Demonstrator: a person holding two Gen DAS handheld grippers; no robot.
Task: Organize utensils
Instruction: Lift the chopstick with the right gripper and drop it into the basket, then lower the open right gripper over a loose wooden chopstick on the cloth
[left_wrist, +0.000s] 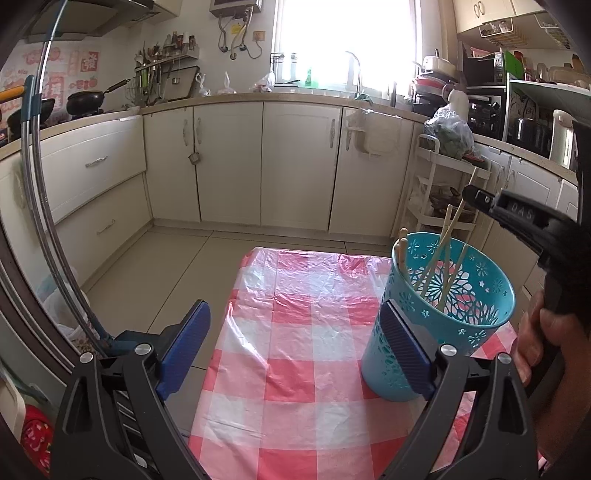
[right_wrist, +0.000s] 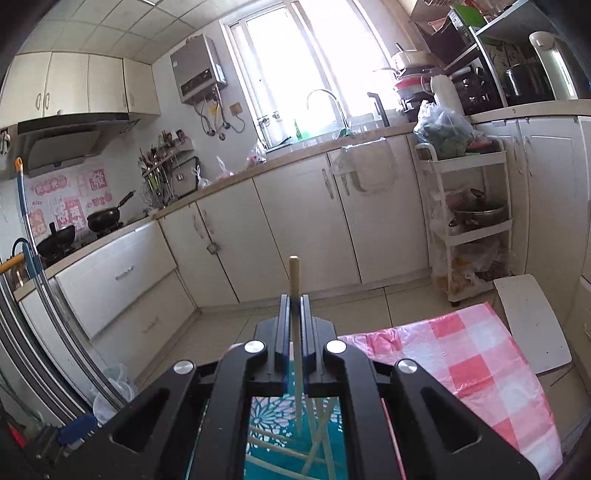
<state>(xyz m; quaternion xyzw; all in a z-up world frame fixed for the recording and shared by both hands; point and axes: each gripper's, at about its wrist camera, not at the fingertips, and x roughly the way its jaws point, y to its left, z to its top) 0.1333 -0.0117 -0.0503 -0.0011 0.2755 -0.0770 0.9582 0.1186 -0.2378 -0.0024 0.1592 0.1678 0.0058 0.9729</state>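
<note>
**While one chopstick hangs over the holder, a slip or tip is the risk**

Left gripper jaws wide, empty, right pad beside the teal holder on the tabletop; a bump could topple it. Right gripper jaws narrow, pinching a chopstick above the holder; loose grip could drop it askew, missing the other chopsticks.

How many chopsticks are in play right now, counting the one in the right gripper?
About 6: one clamped in the right gripper above the teal holder, roughly five chopsticks standing inside it. They overlap, so the count may be off.
</note>
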